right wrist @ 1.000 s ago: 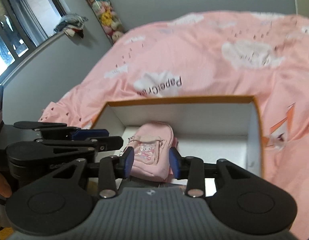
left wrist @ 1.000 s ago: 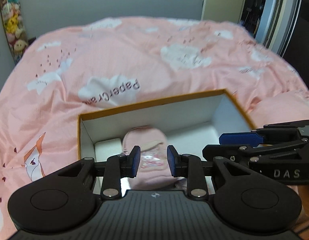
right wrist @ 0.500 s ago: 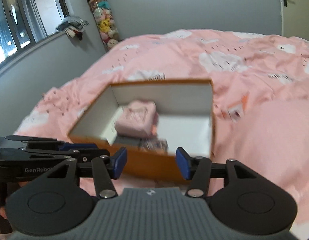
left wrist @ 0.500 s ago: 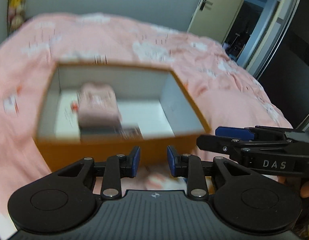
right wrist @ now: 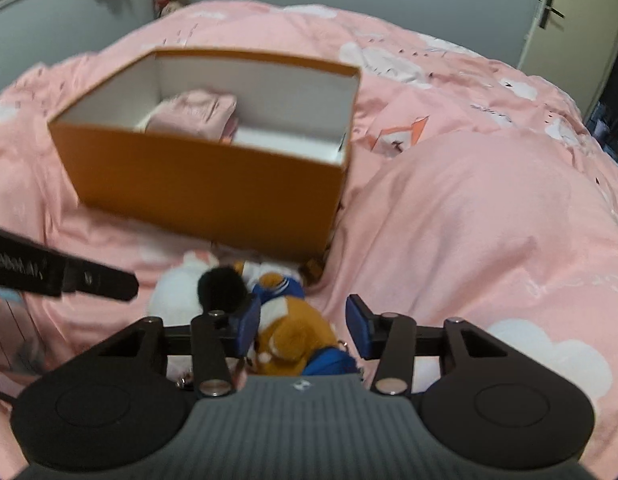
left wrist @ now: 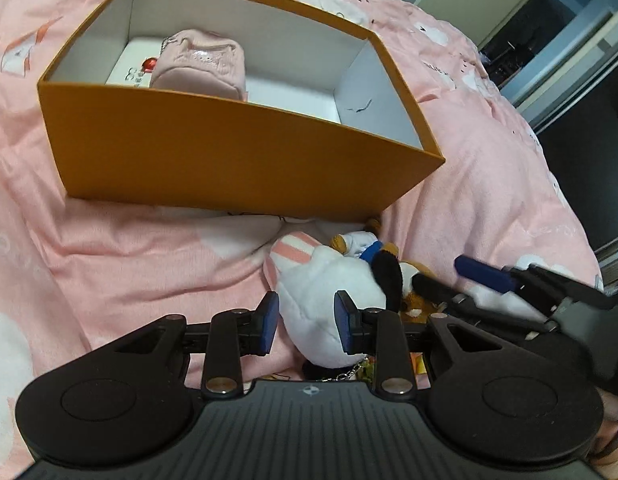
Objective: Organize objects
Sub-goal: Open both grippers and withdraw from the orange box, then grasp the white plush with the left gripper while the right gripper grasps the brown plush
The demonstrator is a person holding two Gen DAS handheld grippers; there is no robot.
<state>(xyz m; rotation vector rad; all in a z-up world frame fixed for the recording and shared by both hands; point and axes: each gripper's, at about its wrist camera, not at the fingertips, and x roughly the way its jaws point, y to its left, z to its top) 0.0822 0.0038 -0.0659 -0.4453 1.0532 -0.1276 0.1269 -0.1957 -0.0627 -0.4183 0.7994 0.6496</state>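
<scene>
An orange box [left wrist: 229,148] with white inside sits on the pink bed; it also shows in the right wrist view [right wrist: 205,176]. A pink pouch [left wrist: 201,64] lies inside it, on a white item. In front of the box lies a pile of plush toys: a white plush [left wrist: 329,292] with a pink striped ear, a black pompom [right wrist: 221,288] and a brown fox plush [right wrist: 293,332]. My left gripper [left wrist: 307,322] is open with the white plush between its fingers. My right gripper [right wrist: 301,326] is open around the fox plush.
The pink duvet [right wrist: 469,216] bulges high to the right of the box. A door [right wrist: 565,12] and grey wall stand behind the bed. The other gripper's arm [right wrist: 61,272] crosses the left of the right wrist view.
Both grippers have pulled back from over the box and dropped down to the plush pile in front of it. The right gripper has opened wider. The pink pouch stays in the box.
</scene>
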